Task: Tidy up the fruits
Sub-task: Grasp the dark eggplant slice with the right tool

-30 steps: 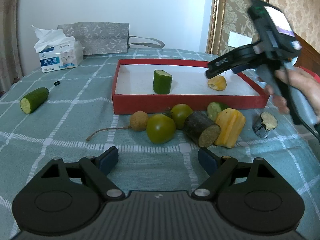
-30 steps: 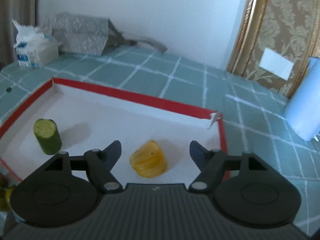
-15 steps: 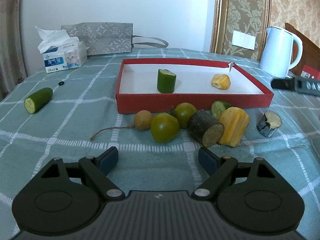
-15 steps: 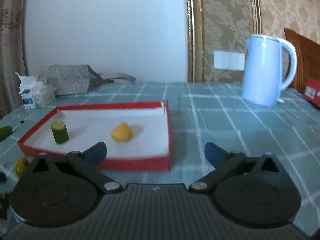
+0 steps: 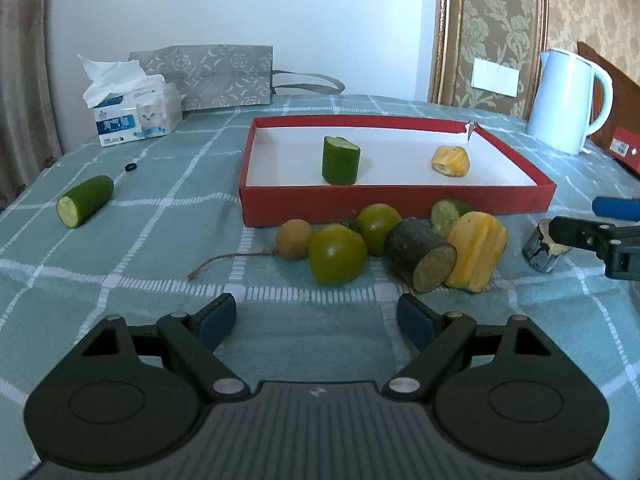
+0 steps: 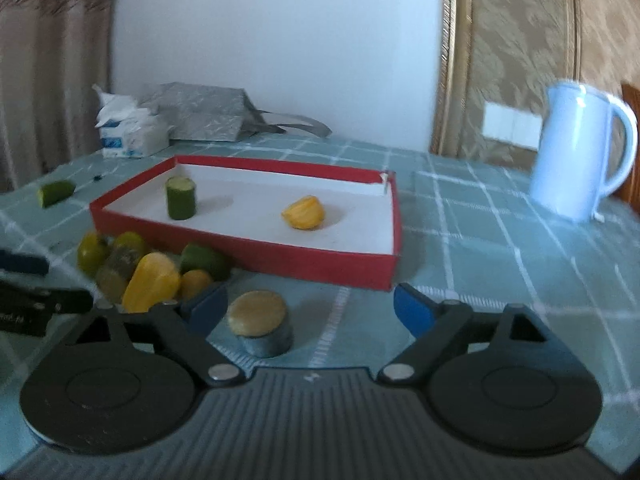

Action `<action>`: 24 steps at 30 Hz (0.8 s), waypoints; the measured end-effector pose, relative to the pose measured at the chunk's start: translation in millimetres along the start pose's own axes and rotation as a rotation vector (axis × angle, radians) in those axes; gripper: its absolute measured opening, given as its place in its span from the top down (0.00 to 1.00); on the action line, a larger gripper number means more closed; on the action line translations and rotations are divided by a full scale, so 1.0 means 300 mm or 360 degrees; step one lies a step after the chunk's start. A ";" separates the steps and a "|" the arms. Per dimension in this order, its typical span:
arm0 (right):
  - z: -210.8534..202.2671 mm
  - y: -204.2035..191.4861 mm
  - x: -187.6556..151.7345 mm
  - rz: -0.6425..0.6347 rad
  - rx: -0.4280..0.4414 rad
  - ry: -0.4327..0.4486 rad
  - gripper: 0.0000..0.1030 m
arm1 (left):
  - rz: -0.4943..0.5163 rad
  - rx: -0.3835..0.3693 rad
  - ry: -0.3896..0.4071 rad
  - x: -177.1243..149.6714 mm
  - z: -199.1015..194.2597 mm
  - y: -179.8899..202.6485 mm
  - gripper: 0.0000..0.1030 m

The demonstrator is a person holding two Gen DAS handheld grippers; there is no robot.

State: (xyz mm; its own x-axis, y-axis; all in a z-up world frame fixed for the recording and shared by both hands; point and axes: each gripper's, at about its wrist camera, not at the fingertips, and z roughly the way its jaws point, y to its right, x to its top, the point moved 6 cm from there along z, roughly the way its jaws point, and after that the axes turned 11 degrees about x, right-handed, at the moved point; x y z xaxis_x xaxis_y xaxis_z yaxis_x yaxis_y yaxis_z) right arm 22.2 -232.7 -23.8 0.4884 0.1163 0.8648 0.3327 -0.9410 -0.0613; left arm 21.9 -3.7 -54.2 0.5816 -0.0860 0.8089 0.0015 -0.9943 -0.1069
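Fruits lay in two groups on the green checked tablecloth (image 5: 120, 240): a red tray (image 5: 396, 198) held an upright cucumber chunk (image 5: 340, 160) and a small yellow piece (image 5: 450, 161), well apart, while just in front of its near wall sat a cluster of a longan (image 5: 294, 239), two green tomatoes (image 5: 337, 254), a dark sugarcane section (image 5: 420, 254) and a yellow ridged fruit (image 5: 476, 252). Another cucumber piece (image 5: 85, 200) lay alone far to the left. The left gripper (image 5: 316, 318) hung wide open over bare cloth, holding nothing. The right gripper (image 6: 310, 308) had just been narrowing but stood wide, gripping nothing; a short dark stub with a pale cut top (image 6: 262, 328) sat upright between its fingers, close to the left finger (image 6: 208, 306). A white kettle (image 5: 568, 100) stood at the right.
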 end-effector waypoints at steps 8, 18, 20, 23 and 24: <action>0.035 -0.003 -0.011 0.0024 0.0018 -0.0068 0.18 | 0.0004 -0.0008 0.0000 0.000 -0.002 0.005 0.13; 0.091 -0.015 -0.038 0.0071 0.0118 -0.0196 0.52 | 0.0010 -0.0007 0.0003 -0.001 -0.002 0.006 0.13; 0.096 -0.016 -0.039 0.0075 0.0125 -0.0208 0.69 | 0.0012 -0.0006 0.0002 -0.001 -0.002 0.007 0.13; 0.098 -0.016 -0.039 0.0081 0.0107 -0.0206 0.70 | 0.0004 0.0003 0.0003 -0.001 -0.002 0.003 0.13; 0.097 -0.014 -0.039 0.0090 0.0106 -0.0205 0.70 | 0.0000 0.0009 0.0002 0.000 -0.001 0.000 0.13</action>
State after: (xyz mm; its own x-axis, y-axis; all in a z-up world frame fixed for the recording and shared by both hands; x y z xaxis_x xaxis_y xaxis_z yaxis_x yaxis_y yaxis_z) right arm 38.4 -220.7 -48.2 0.6059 0.1077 0.7882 0.3526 -0.9245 -0.1447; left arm 21.6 -3.7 -54.1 0.5805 -0.0860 0.8097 0.0060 -0.9939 -0.1099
